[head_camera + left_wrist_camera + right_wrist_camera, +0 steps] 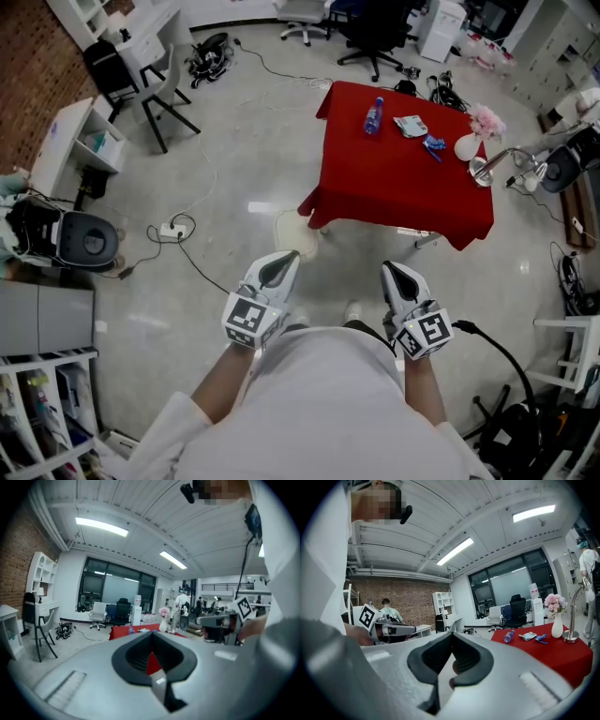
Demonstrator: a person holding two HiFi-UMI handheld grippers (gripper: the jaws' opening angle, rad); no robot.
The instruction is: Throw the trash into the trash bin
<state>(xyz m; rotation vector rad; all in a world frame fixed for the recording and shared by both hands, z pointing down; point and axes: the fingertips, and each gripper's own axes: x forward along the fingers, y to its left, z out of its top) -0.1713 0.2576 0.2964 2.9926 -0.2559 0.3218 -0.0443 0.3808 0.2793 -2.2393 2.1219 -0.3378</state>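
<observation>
A red-clothed table (394, 202) stands ahead of me, to the right. On it lie a blue plastic bottle (373, 116), a crumpled wrapper (411, 125) and a small blue scrap (433, 145). A dark round-lidded bin (86, 241) sits on the floor at far left. I hold my left gripper (278, 270) and right gripper (397, 275) side by side over the floor, short of the table, both shut and empty. In the right gripper view the bottle (509, 635) and wrapper (528, 635) lie far beyond the shut right gripper (451, 637). Past the shut left gripper (151, 637), the left gripper view shows the table (123, 632).
A white vase with pink flowers (471, 141) and a metal stand (484, 171) share the table's right end. A pale object (298, 234) sits on the floor by the table's near corner. A power strip and cables (171, 230), chairs (159, 89) and a white desk (73, 141) lie left.
</observation>
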